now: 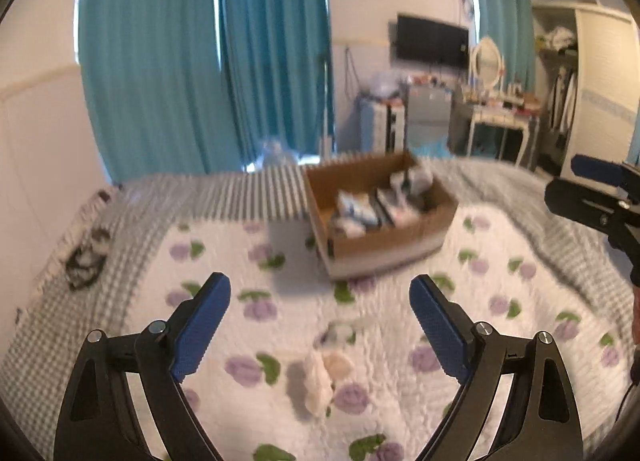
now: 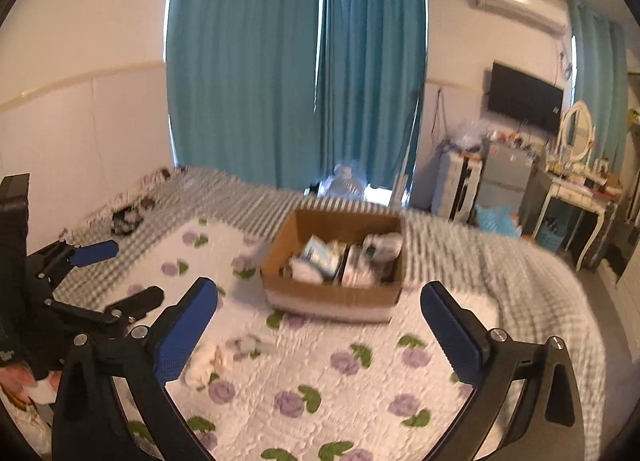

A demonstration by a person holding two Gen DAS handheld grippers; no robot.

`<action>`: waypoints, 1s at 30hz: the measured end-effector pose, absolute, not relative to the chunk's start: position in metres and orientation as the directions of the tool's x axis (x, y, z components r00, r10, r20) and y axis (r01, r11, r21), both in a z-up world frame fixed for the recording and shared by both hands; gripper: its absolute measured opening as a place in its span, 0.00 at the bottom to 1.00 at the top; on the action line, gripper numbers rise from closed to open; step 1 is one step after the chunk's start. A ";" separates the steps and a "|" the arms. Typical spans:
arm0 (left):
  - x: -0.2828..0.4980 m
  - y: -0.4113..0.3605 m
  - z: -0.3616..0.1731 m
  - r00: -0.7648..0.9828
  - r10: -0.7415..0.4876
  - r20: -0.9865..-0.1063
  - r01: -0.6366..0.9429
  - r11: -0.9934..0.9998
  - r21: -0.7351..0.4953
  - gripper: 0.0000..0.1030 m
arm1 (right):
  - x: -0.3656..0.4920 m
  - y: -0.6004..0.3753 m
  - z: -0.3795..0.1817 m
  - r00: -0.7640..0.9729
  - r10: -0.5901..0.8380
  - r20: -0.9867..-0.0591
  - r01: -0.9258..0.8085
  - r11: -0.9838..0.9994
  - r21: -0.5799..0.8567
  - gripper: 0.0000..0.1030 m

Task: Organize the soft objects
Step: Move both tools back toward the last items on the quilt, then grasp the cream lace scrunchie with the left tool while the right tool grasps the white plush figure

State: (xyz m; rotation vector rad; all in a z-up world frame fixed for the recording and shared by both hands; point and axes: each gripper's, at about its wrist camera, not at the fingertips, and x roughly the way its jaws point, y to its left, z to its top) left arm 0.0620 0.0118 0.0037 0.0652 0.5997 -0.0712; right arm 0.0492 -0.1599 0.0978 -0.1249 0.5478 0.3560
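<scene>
A small cream soft item [image 1: 320, 381] lies on the floral quilt [image 1: 400, 341], with a pale grey-white soft piece [image 1: 340, 331] just beyond it. My left gripper [image 1: 320, 313] is open and empty, hovering above these items. A cardboard box [image 1: 376, 213] holding several folded soft things stands farther back on the bed. In the right wrist view my right gripper [image 2: 320, 321] is open and empty, the cream item [image 2: 208, 361] sits by its left finger, and the box [image 2: 336, 265] is ahead. The left gripper [image 2: 116, 273] shows at the left.
A grey checked blanket [image 1: 248, 189] covers the far bed. A dark tangled item [image 1: 86, 261] lies at the bed's left edge. Teal curtains [image 1: 200, 61], a TV [image 1: 432, 41], a dressing table [image 1: 500, 113] and a wardrobe [image 1: 592, 93] stand beyond. The right gripper [image 1: 596, 197] shows at the right.
</scene>
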 end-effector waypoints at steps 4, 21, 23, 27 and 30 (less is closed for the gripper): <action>0.076 0.007 -0.048 0.768 -0.038 -0.639 0.076 0.997 0.032 0.90 | 0.073 -0.161 0.049 0.739 0.308 -0.600 -0.376 0.926 0.012 0.99; 0.119 0.016 -0.182 0.523 -0.015 -0.852 0.039 0.999 0.006 0.43 | 0.142 -0.156 -0.084 0.574 0.332 -0.748 -0.378 0.918 0.118 0.99; 0.116 0.019 -0.176 0.525 -0.060 -0.849 0.047 0.998 -0.042 0.25 | 0.140 -0.156 -0.087 0.565 0.336 -0.753 -0.381 0.916 0.123 0.99; 0.108 0.024 -0.162 0.544 -0.100 -0.833 0.054 0.995 -0.085 0.19 | 0.133 -0.154 -0.084 0.571 0.331 -0.751 -0.387 0.916 0.110 0.99; 0.099 0.027 -0.138 0.579 -0.099 -0.810 0.055 0.995 -0.082 0.19 | 0.127 -0.152 -0.077 0.578 0.334 -0.745 -0.386 0.916 0.110 0.99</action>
